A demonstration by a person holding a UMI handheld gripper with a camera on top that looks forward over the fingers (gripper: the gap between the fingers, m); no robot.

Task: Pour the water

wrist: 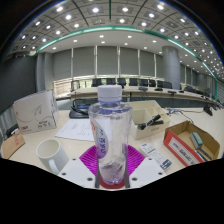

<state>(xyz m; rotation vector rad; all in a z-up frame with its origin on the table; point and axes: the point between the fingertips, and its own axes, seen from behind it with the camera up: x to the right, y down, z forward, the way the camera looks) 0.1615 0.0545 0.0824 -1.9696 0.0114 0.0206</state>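
- A clear plastic water bottle (108, 135) with a pale cap stands upright between the fingers (110, 160), its base at the pink pads (131, 157).
- The pads press on both sides of the bottle, so the fingers are clenched on it.
- A white cup (52, 154) sits on the bench (150, 125) near the left of the bottle.
- Papers (76, 129) lie farther left; a red-edged box (190, 146) rests to the right.
- Rows of desks and chairs (130, 88) fill the far room.
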